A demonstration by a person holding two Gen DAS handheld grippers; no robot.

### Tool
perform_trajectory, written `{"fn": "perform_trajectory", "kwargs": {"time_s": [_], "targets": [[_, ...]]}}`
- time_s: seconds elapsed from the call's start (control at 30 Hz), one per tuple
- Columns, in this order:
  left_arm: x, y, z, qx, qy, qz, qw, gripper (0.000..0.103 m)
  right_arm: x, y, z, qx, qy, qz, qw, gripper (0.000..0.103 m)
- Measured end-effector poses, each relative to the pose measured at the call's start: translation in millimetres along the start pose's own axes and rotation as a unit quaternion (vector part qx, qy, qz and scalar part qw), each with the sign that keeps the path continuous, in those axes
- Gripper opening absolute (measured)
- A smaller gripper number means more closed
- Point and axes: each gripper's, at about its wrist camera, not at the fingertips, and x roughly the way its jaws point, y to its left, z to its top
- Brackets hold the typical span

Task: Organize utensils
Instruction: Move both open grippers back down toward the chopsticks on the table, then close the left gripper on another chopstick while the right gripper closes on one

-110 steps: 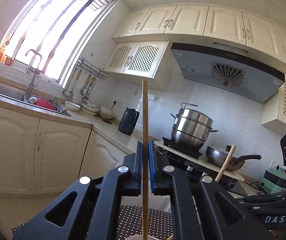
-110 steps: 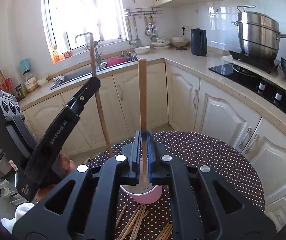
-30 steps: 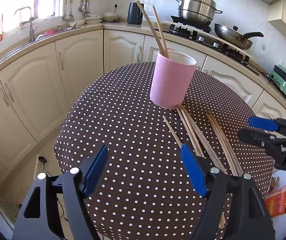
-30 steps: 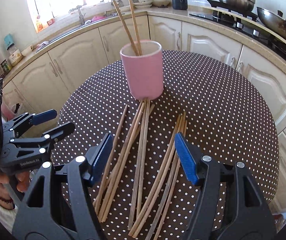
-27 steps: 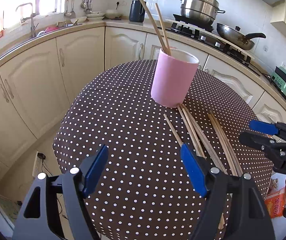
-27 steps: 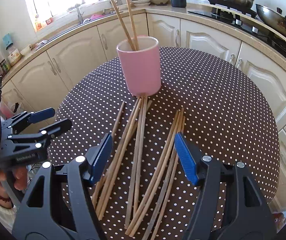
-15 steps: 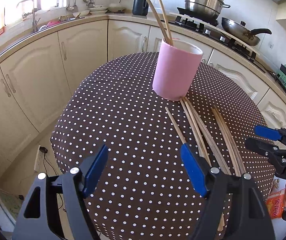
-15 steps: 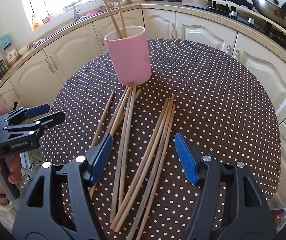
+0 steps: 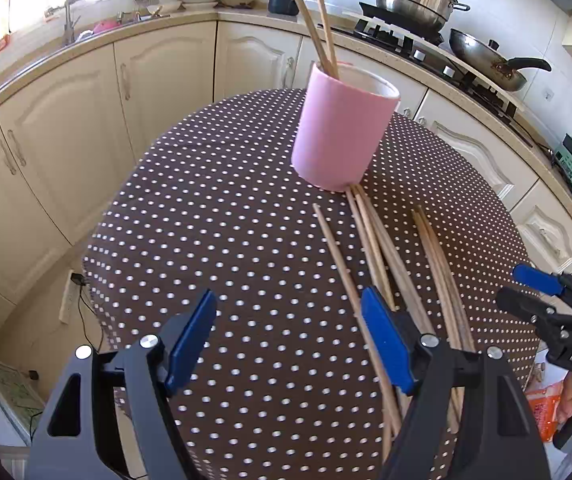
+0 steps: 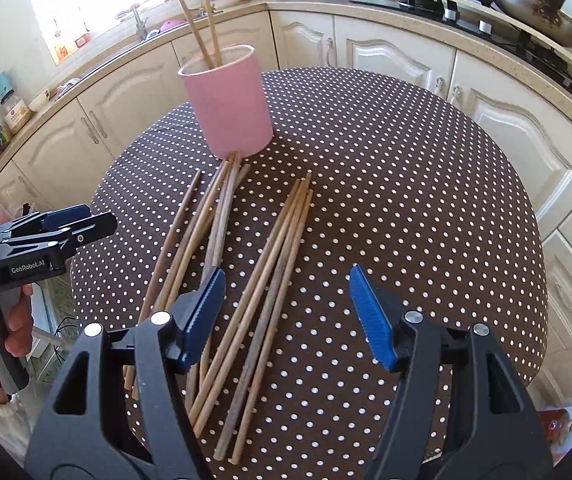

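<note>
Kitchen table, chopsticks loose on its polka-dot cloth (image 10: 405,184).
Both tools tilt down over the table: left gripper (image 9: 289,340) and right gripper (image 10: 286,312) gape, gripping nothing. Loose chopsticks (image 10: 282,248) lie beneath the right one, others (image 9: 369,240) by the left's right finger. Beyond, a pink cup (image 10: 230,108) holds two chopsticks (image 10: 202,28).

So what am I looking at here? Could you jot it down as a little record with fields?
place: kitchen, round table with a dotted brown cloth
holder: pink cup, upright
in cup: two chopsticks
on table: loose chopsticks in two bunches, in front of the cup
left gripper: open, empty
right gripper: open, empty, above the chopsticks
still to do: loose chopsticks not yet in the cup
</note>
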Motion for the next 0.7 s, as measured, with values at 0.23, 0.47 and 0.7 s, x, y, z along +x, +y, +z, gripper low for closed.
{"fn": "perform_trajectory", "kwargs": {"time_s": [0.23, 0.47, 0.7], "targets": [[22, -18, 5, 0.009, 0.024, 0.028, 0.9993, 0.074, 7, -12, 0, 0.013, 0.018, 0.005, 1.000, 0.064], [48, -29, 14, 0.023, 0.052, 0.050, 0.9971, 0.061, 24, -19, 16, 0.027, 0.050, 0.018, 0.998, 0.064], [57, -38, 22, 0.025, 0.076, 0.047, 0.9957, 0.043, 48, -11, 38, 0.013, 0.102, 0.020, 0.995, 0.033]]}}
